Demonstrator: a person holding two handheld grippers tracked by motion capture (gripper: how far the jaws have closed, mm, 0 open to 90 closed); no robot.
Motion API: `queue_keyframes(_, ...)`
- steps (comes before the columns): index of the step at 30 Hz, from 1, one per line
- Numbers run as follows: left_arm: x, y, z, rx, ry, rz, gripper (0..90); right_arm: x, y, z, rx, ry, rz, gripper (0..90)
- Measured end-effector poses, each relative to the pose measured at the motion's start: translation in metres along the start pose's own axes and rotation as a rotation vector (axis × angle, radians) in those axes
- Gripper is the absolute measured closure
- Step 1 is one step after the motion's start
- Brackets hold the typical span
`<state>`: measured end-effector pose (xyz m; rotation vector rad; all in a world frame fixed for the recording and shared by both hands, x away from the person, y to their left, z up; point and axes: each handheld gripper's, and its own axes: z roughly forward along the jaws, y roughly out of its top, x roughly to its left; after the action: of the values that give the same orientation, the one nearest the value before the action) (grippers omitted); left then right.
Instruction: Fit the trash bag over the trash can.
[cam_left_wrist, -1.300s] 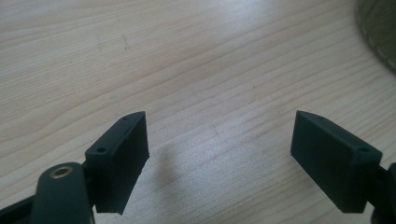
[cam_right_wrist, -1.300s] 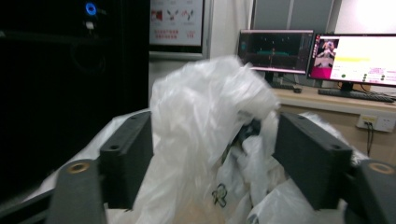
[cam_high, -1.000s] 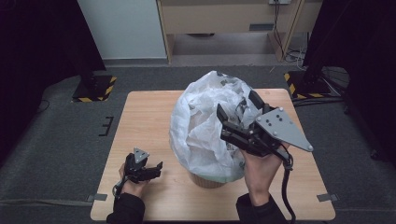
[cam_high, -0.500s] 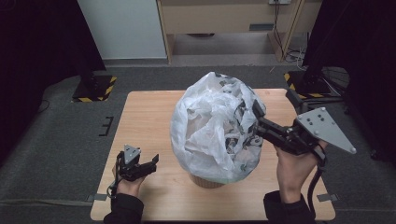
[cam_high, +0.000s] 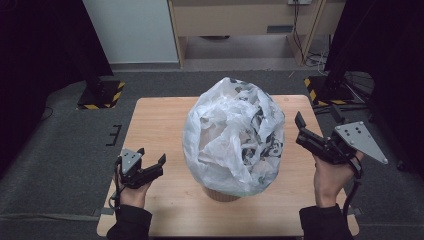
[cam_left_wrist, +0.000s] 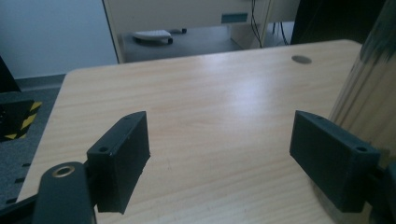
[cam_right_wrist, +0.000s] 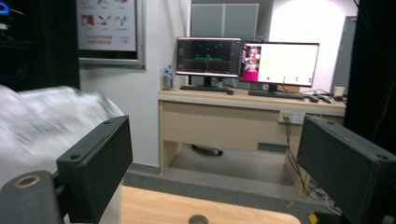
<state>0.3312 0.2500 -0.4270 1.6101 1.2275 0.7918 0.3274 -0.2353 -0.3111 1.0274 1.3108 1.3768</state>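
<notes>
White plastic bag (cam_high: 234, 137) covering a wooden basket (cam_high: 220, 194) mid-table (cam_high: 155, 125), left gripper (cam_high: 150, 167) open beside it, right gripper (cam_high: 311, 132) open, empty, just right of the bag

Looks like a lab/office: desk (cam_right_wrist: 252, 100) w/ two lit monitors (cam_right_wrist: 247, 58), poster (cam_right_wrist: 106, 24) on the wall, black curtains (cam_high: 40, 50), hazard-striped stand bases (cam_high: 102, 95) on grey carpet (cam_high: 60, 165), pale wooden surface (cam_high: 160, 130) mid-room.
</notes>
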Motion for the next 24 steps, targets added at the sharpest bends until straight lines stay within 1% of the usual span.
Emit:
queue_keyframes(2, -0.003, 0.009, 0.001, -0.018, -0.003, 0.001, 19.4, -0.004, -0.012, 0.002, 0.023, -0.003, -0.004, 11.0)
queue_keyframes(4, -0.008, 0.018, 0.001, -0.034, -0.009, 0.007, 19.4, -0.004, -0.024, 0.005, 0.049, 0.012, -0.006, 11.1)
queue_keyframes(5, -0.011, 0.026, 0.001, -0.049, -0.014, 0.013, 19.4, -0.003, -0.028, 0.006, 0.059, 0.020, -0.008, 11.2)
queue_keyframes(6, -0.014, 0.032, 0.001, -0.062, -0.018, 0.017, 19.3, -0.002, -0.033, 0.008, 0.070, 0.031, -0.010, 11.3)
queue_keyframes(9, -0.024, 0.048, 0.000, -0.095, -0.033, 0.033, 19.2, 0.004, -0.043, 0.014, 0.089, 0.058, -0.016, 11.8)
queue_keyframes(13, -0.039, 0.065, -0.002, -0.134, -0.044, 0.057, 19.1, 0.013, -0.051, 0.018, 0.096, 0.098, -0.011, 12.3)
queue_keyframes(16, -0.048, 0.070, -0.001, -0.146, -0.061, 0.068, 19.1, 0.020, -0.055, 0.021, 0.105, 0.122, -0.018, 12.6)
queue_keyframes(19, -0.058, 0.070, 0.001, -0.143, -0.081, 0.085, 18.8, 0.026, -0.062, 0.024, 0.126, 0.139, -0.019, 13.0)
queue_keyframes(20, -0.060, 0.068, 0.002, -0.142, -0.073, 0.088, 19.8, 0.027, -0.065, 0.025, 0.135, 0.148, -0.017, 13.0)
queue_keyframes(24, -0.060, 0.062, 0.006, -0.123, -0.081, 0.085, 19.4, 0.034, -0.077, 0.028, 0.163, 0.166, -0.020, 13.0)
